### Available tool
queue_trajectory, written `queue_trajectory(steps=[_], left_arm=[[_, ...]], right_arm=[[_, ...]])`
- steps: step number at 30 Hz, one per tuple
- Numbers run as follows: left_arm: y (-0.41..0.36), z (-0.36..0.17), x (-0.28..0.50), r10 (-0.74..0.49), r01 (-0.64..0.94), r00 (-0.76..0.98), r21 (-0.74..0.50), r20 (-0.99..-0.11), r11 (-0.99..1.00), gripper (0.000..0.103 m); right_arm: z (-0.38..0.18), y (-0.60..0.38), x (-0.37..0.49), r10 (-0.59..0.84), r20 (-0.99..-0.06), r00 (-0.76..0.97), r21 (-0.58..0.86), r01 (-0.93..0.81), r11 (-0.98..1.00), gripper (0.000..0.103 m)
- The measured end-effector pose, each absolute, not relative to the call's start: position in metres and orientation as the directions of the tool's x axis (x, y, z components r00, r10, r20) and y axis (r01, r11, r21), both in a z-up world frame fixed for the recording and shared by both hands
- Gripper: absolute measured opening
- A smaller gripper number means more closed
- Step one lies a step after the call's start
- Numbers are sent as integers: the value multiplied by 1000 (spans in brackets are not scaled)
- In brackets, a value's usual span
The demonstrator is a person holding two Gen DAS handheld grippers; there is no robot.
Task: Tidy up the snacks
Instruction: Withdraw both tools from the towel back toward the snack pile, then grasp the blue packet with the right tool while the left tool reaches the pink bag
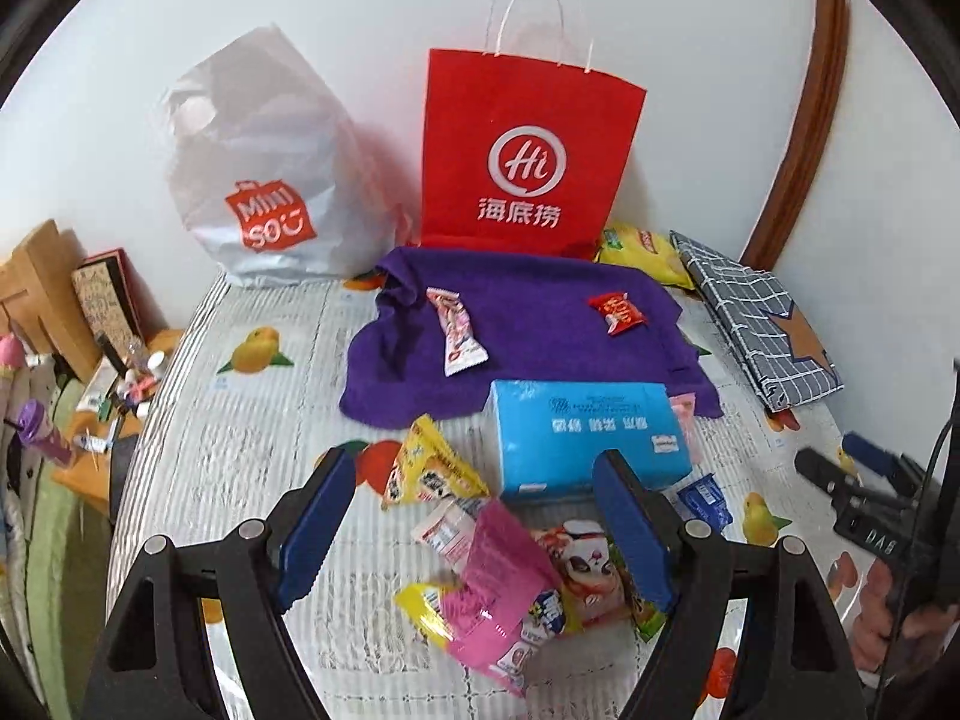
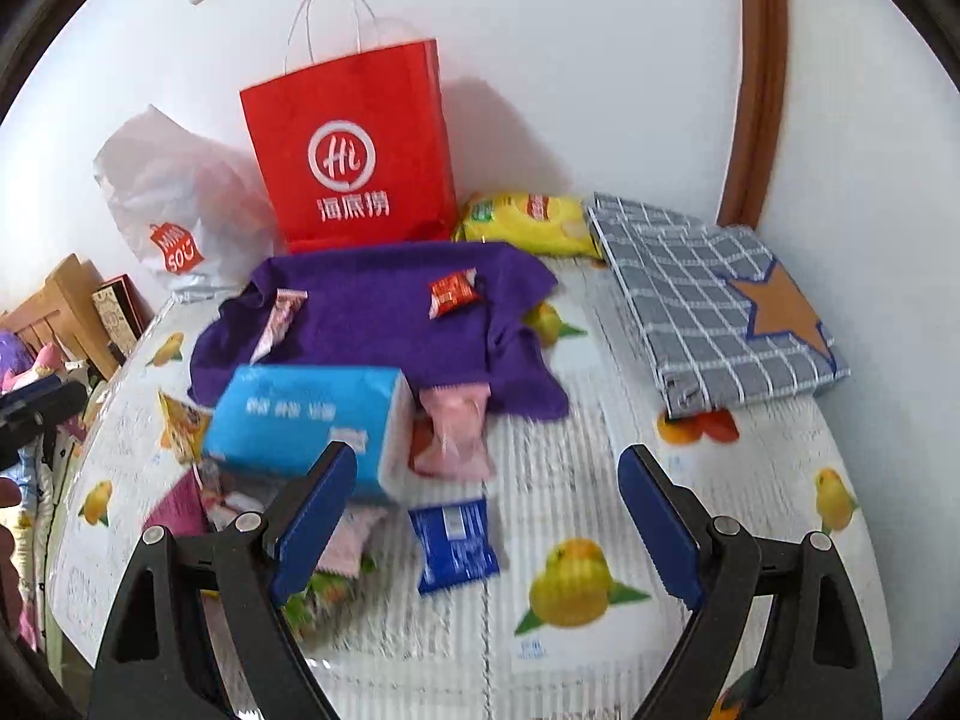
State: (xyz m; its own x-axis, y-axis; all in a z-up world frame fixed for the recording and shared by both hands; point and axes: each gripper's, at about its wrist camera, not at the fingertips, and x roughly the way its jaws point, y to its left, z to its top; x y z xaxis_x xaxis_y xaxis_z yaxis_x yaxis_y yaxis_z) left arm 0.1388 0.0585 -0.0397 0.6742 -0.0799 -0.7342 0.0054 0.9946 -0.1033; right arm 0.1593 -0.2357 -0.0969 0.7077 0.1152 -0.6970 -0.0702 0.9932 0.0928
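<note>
Both tools wide, empty: left tool (image 1: 474, 531) hovers over the snack pile (image 1: 498, 576) at the desk's near edge, pink packet (image 1: 498, 588) long axis diagonal, left hand nearer.

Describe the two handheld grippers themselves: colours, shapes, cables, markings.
Both match. The left gripper and right gripper have black angular frames with triangular cutouts, silver pivot bolts and flat blue pads. Seen from the left camera, the right one shows a black cable and white lettering.
</note>
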Motion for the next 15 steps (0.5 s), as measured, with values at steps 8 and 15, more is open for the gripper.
queue_trajectory(steps=[8,15], left_arm=[[72,-68,142,-85,-26,632,-131,-770,991,80],[90,-87,147,-70,-66,598,-136,-799,989,80]], right_arm=[[-149,-232,164,172,-767,618,102,-147,984,70],[-189,-221,183,219,-804,552,134,-191,972,64]])
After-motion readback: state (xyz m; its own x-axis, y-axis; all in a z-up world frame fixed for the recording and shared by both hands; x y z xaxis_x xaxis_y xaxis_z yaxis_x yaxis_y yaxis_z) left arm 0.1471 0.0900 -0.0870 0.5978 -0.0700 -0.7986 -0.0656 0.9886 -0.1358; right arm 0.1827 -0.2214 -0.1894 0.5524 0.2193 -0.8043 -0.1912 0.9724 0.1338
